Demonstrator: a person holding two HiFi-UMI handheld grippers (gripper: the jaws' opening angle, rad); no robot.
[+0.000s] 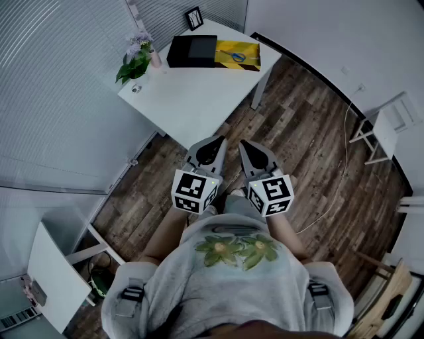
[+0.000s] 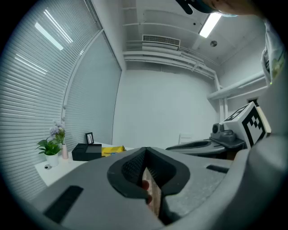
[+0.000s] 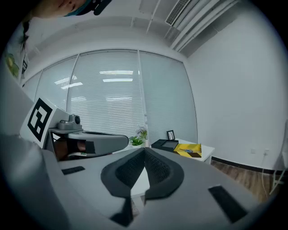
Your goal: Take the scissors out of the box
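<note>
The scissors [image 1: 237, 57] with blue handles lie in a yellow open box [image 1: 250, 48] at the far end of the white table [image 1: 199, 99]. A black box part [image 1: 192, 51] sits against the yellow one. From the right gripper view the scissors [image 3: 187, 150] show as a small shape on the yellow box [image 3: 194, 148]. My left gripper [image 1: 218, 140] and right gripper [image 1: 243, 143] hang side by side over the wooden floor, close to my body and short of the table's near edge. Both are shut with nothing between the jaws. The left gripper view shows the black box [image 2: 87, 152] far off.
A potted plant [image 1: 136, 63], a slim pink vase [image 1: 155, 58], a small photo frame [image 1: 194, 18] and a small round object [image 1: 136, 88] stand on the table. A white chair [image 1: 387, 129] is at the right, a white shelf [image 1: 50, 271] at the lower left, and a cable [image 1: 338, 179] crosses the floor.
</note>
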